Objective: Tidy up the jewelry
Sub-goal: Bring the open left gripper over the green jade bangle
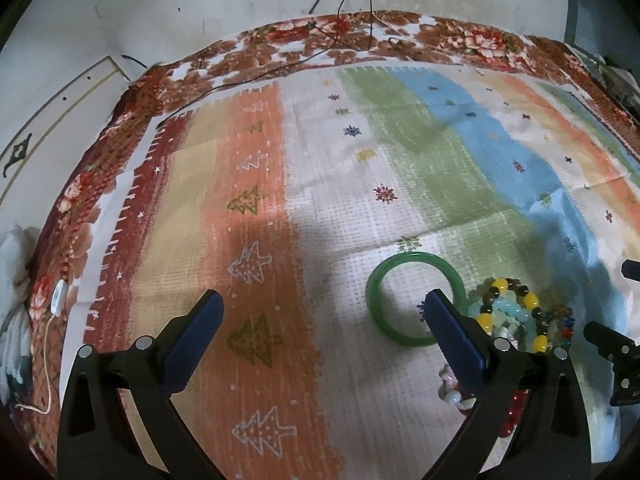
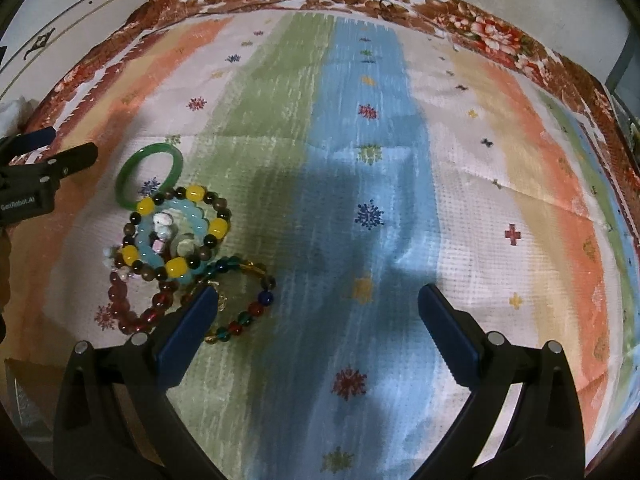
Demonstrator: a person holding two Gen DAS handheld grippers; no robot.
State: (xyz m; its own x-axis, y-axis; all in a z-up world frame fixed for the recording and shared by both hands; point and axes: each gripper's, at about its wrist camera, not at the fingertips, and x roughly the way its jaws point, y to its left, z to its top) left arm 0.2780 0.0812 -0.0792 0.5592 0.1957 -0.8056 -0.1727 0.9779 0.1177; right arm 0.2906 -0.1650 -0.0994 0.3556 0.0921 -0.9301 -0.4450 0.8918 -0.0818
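Nearest the lens in each view are your gripper's own two blue-padded fingers, spread wide with nothing between them. Your left gripper [image 1: 322, 308] and your right gripper [image 2: 318, 302] are both fully open and hold nothing.

The jewelry lies in one small heap on the striped cloth [image 2: 460, 160] that covers the surface. A green bangle [image 2: 149, 174] lies flat at the far edge of the heap. Touching it, a yellow-and-dark beaded bracelet [image 2: 182, 232] overlaps a pale blue beaded bracelet [image 2: 188, 248], with a dark red beaded bracelet [image 2: 136, 312] and a multicoloured beaded bracelet [image 2: 248, 312] spilling out toward you.

From your left gripper, the heap sits to the right: the bangle [image 1: 414, 298] is partly behind the right finger [image 1: 452, 340]. From your right gripper, the heap sits to the left, with the multicoloured bracelet just beside the left finger [image 2: 188, 332].

Both grippers are close, but the left one seems nearer the bangle. As a ring, it has no long axis, so the grasp likely depends on closing across its rim.
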